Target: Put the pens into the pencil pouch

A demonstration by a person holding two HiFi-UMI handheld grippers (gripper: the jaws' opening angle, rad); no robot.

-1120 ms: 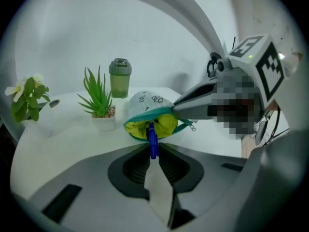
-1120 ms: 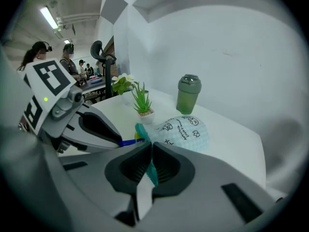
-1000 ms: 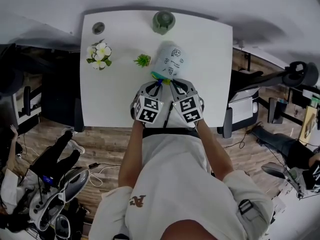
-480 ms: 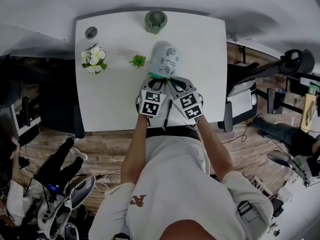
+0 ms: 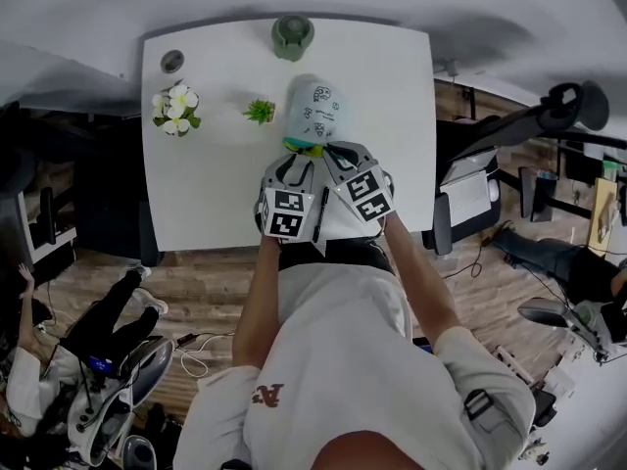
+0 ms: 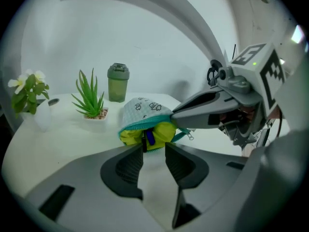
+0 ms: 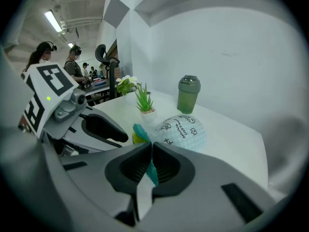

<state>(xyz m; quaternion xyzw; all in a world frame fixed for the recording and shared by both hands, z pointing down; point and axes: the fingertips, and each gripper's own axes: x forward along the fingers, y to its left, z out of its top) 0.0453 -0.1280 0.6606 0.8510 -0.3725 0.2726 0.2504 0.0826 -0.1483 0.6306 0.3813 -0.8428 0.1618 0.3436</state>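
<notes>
- A white table (image 5: 196, 199) with rounded corners stands on a wood-plank floor (image 5: 211, 287).
- A green bottle (image 5: 292, 35) with a darker lid stands upright at the table's far edge, about midway along it.
- A small round grey disc (image 5: 171, 62) lies by the far left corner.
- White flowers (image 5: 173, 108) with green leaves stand near the left edge, just nearer than the disc.
- A small spiky green plant (image 5: 259, 112) in a white pot sits to the right of the flowers, well apart from the bottle.
- A black office chair (image 5: 549, 116) stands past the table's right edge.
- Several people (image 7: 72, 64) stand in the background of the right gripper view.
</notes>
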